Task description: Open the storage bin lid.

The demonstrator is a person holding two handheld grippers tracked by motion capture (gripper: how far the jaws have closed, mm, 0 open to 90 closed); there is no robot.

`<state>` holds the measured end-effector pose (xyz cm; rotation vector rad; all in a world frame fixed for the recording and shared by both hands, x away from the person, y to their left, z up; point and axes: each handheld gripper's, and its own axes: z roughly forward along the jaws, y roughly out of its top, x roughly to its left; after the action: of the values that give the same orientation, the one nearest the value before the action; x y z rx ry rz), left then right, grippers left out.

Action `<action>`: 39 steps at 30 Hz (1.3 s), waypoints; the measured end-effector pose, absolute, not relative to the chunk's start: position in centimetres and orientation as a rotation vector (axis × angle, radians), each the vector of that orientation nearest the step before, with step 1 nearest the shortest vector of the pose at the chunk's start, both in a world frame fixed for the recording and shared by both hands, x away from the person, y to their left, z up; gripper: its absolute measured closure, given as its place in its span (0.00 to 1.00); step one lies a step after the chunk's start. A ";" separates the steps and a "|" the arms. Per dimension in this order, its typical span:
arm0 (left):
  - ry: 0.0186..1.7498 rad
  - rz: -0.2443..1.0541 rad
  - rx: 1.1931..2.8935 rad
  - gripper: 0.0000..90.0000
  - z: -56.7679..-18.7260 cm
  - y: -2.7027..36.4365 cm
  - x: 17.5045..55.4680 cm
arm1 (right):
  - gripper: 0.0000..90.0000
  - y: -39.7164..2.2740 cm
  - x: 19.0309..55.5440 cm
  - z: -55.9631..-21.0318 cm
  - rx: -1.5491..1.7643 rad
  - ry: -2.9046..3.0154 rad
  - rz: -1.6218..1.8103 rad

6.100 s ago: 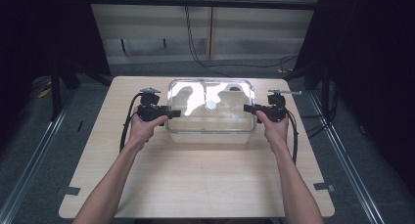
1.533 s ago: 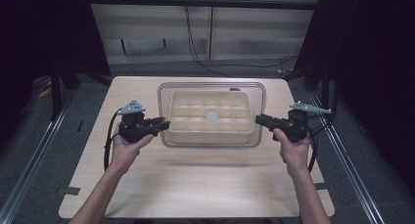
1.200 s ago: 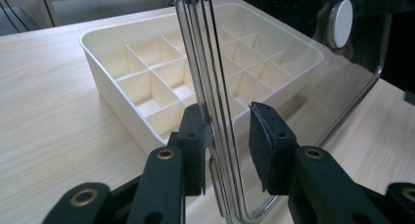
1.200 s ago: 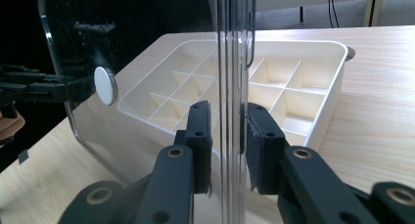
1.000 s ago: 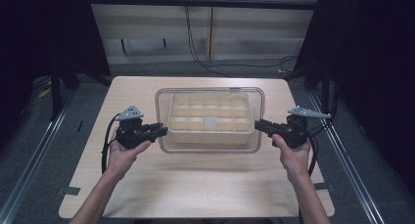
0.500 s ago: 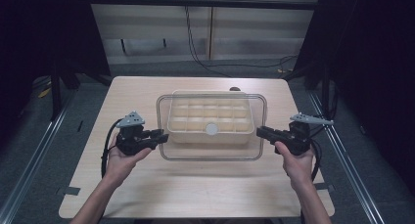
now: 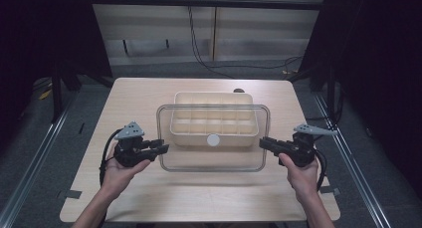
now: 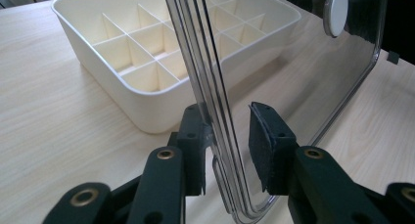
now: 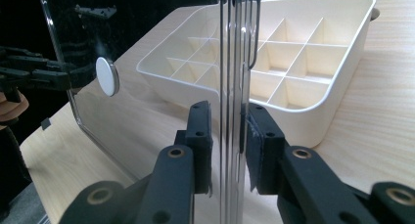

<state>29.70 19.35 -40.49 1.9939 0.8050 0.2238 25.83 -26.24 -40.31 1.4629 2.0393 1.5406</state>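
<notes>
A clear plastic lid [image 7: 214,161] with a white round knob [image 7: 213,139] hangs between my two grippers, over the near half of a cream compartment tray [image 7: 214,101]. My left gripper [image 7: 164,148] is shut on the lid's left rim, and my right gripper [image 7: 263,142] is shut on its right rim. In the left gripper view the lid's rim [image 8: 205,62] runs up between the jaws of that gripper [image 8: 227,131], with the tray [image 8: 147,53] behind. In the right gripper view the lid's edge [image 9: 235,62] stands clamped in that gripper [image 9: 227,131], and the tray [image 9: 293,62] lies beyond it.
The tray rests on a light wooden table [image 7: 149,98], toward its far side. A small dark object [image 7: 239,90] peeks out behind the tray's far right corner. Bare tabletop lies between the lid and the near edge. Dark floor and metal rails flank the table.
Both grippers have carried the lid toward the near edge of the table and slightly lower. The tray has stayed in place, and more of its far half now shows uncovered.
</notes>
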 end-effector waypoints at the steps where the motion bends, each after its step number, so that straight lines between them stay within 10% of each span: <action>1: 0.803 0.217 1.995 0.76 -40.6 19.5 29.4 | 0.82 -26.1 25.6 -40.4 1.464 2.038 1.539; 39: 0.822 0.096 2.074 0.76 -43.6 20.4 25.4 | 0.83 -25.2 21.0 -42.8 1.492 2.105 1.510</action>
<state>25.43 20.37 -43.62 2.0739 0.8221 0.0965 20.96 -25.23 -42.80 1.4919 2.1054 1.5101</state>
